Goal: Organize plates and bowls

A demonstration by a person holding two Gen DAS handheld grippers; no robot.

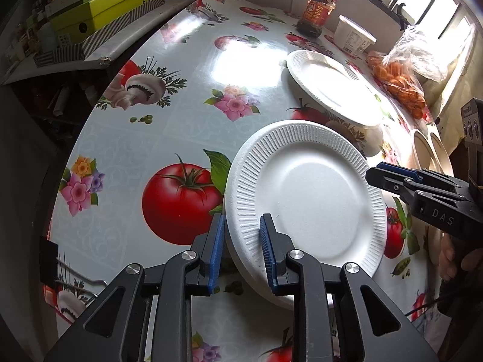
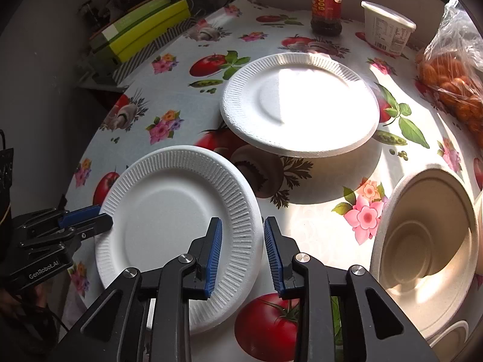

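The near plate [image 2: 178, 229] lay on the counter [image 1: 187, 69], its rim between the spread left fingers [image 1: 215, 250] on one side and the spread right fingers [image 2: 273, 253] opposite, neither clamped. Another plate [image 2: 299, 105] sat beyond, a bowl [image 2: 422, 241] beside.

Floral table [image 2: 317, 220] carries two foam plates [image 2: 181, 229] [image 2: 299, 105], beige bowls [image 2: 428, 250], a jar [image 2: 327, 6], a tub [image 2: 388, 27], bagged oranges [image 2: 452, 81].

A home dining corner: the bench wears a vinyl cloth [image 2: 317, 220] printed with tomatoes and flowers, carrying a chili sauce jar [image 2: 326, 3], a food tub [image 2: 388, 27], bagged oranges [image 2: 452, 81] and foam plates [image 2: 299, 102].
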